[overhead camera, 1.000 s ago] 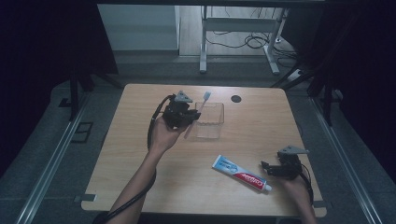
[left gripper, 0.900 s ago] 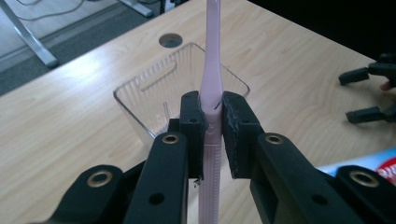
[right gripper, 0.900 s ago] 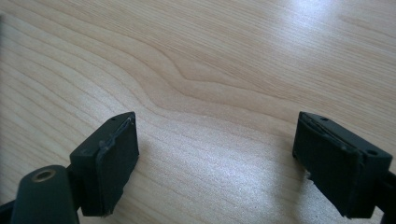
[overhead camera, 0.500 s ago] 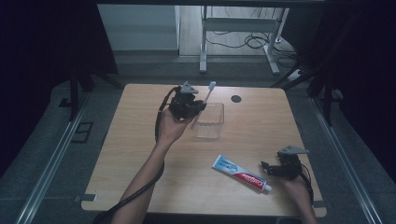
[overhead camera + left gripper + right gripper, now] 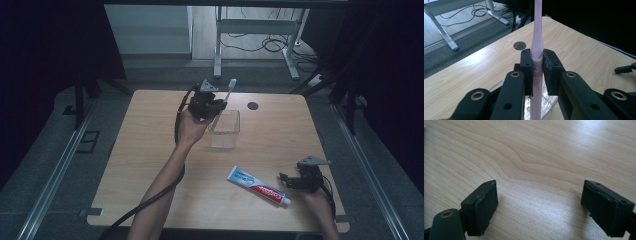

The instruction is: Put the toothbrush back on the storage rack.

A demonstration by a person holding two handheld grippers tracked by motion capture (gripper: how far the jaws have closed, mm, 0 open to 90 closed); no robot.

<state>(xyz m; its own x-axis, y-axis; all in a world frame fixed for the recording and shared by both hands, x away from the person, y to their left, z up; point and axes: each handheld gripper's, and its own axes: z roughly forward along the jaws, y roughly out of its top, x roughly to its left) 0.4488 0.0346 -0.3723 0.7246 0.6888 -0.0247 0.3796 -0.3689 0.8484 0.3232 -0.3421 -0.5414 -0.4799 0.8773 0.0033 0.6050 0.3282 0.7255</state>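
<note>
Carried up and to the right across the high view since the earlier frames, the left gripper (image 5: 216, 103) now hovers at the upper centre of the frame, over the far end of the clear plastic box (image 5: 225, 129), with a pale pink toothbrush (image 5: 229, 91) clamped between its fingers (image 5: 527, 65). Seen from the left gripper view, the toothbrush (image 5: 537, 47) stands upright, pinched at the neck, its head rising out of the top of the frame and its ribbed handle hanging below toward the box. At the lower right of the high view, the right gripper (image 5: 286, 180) has kept its place on the desk (image 5: 140, 150), its fingers (image 5: 485, 205) spread wide apart on nothing, just beside the cap end of the toothpaste tube (image 5: 258, 186). Judging by the pose, the step in hand is carrying the toothbrush to the box; the next move calls for tipping it level and lowering it inside before letting go, since an upright release would likely let it topple over the rim.
</note>
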